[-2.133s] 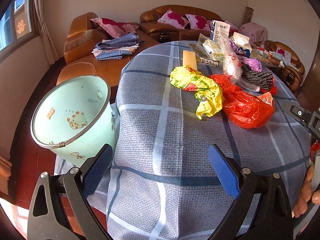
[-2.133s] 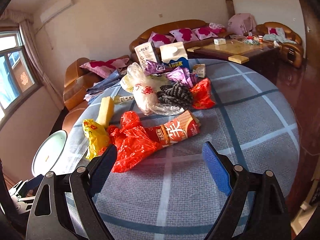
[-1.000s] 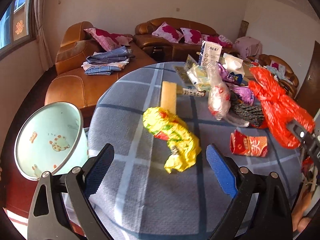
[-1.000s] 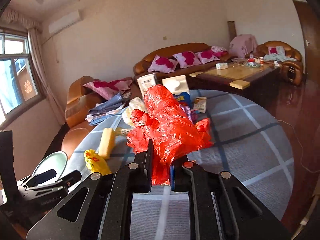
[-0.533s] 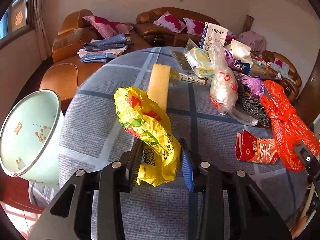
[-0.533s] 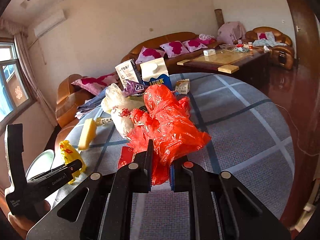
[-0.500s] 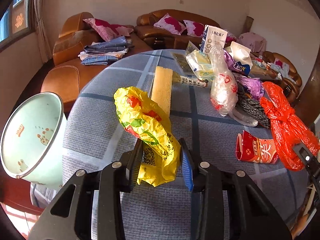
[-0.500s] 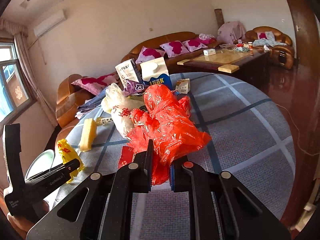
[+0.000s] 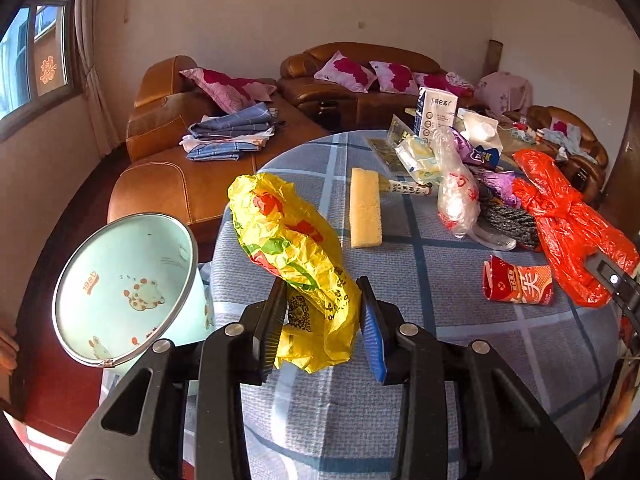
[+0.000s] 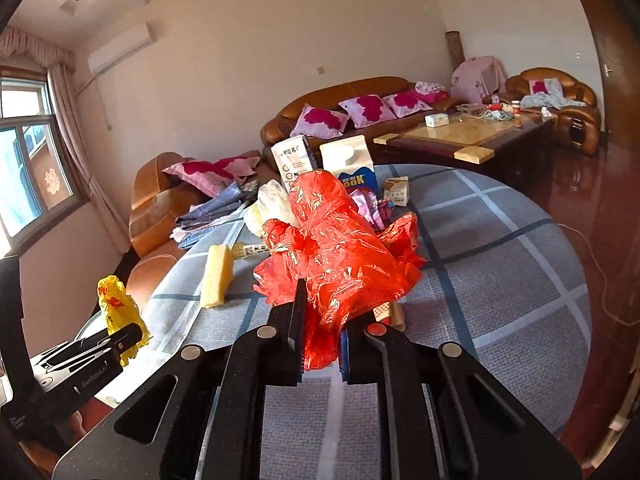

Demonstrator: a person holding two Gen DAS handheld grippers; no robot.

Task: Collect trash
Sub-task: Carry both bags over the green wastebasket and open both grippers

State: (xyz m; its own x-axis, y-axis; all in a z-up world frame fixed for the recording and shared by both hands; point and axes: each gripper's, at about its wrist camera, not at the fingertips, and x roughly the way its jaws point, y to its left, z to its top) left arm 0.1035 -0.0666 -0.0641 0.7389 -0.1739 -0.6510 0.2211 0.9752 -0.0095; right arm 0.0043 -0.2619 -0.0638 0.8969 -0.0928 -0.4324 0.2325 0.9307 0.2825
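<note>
Left gripper (image 9: 322, 320) pinches yellow bag (image 9: 296, 256) — right gripper (image 10: 322, 344) pinches red bag (image 10: 340, 256).

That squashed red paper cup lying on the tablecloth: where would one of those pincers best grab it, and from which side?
The red paper cup lies flattened on its side on the table, open mouth toward the yellow bag. Probably best to come down from above and pinch across the flattened middle, jaws straddling its narrow width; the crushed walls should fold together rather than slip.
</note>
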